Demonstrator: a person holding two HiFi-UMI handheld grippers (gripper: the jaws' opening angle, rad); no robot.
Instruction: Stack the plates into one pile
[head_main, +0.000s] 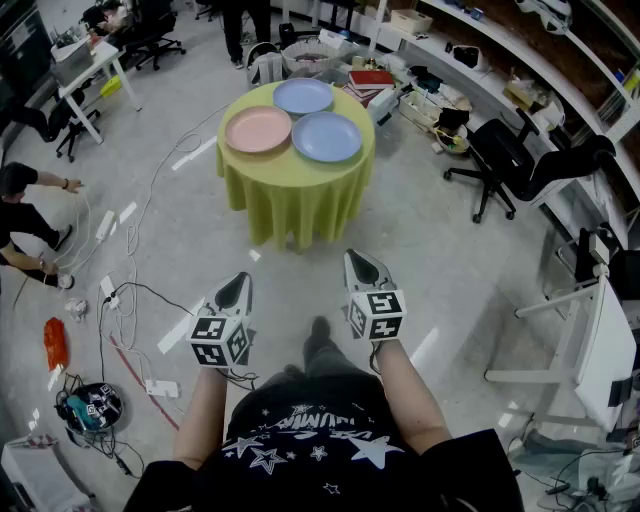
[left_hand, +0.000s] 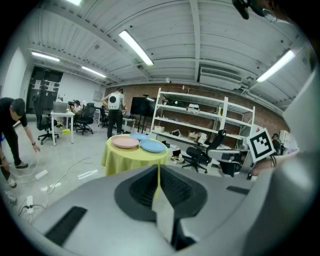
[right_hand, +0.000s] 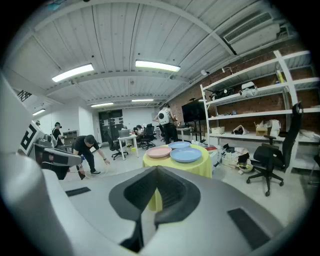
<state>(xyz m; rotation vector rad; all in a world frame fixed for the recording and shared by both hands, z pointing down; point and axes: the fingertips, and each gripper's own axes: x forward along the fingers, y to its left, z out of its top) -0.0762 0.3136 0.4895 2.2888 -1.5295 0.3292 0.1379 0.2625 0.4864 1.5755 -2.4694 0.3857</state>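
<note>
Right, nearest first: left gripper (head_main: 237, 285) and right gripper (head_main: 361, 264) hang low in front of the person (head_main: 330, 440), both pointing fwd at the table (head_main: 296, 162). L jaws are pressed together with only a hairline seam showing, nothing in them. R jaws are likewise fully closed and empty. Between them and the table is floor (head_main: 450, 260) w/ a few cables (head_main: 145, 287). The table stands well apart from both grippers, out of reach as things are.

The table is round, draped in a yellow-green cloth (head_main: 295, 212). Lying flat on top, side by side and not stacked: pink plate (head_main: 258, 130) at left, blue plate (head_main: 327, 137) at right, pale blue plate (head_main: 303, 96) behind them at the far edge. Rims look touching or very nearly; can't tell if any overlap.

Handling, my guess: the plates look like thin matte plastic or similar — light, stiff, prob. not very fragile, but smooth, so one could slip in a two-jaw pinch. The low raised rim is the only place to grab. Take it at the near edge, one jaw over and one under, and keep it level, since a one-edge hold invites tipping. The rim sits close to the cloth, so the lower jaw may snag fabric.

Count: 3 plates (1 pink, 2 blue-ish), 1 table, 2 grippers. No pile begun — prob. 2 moves min.
</note>
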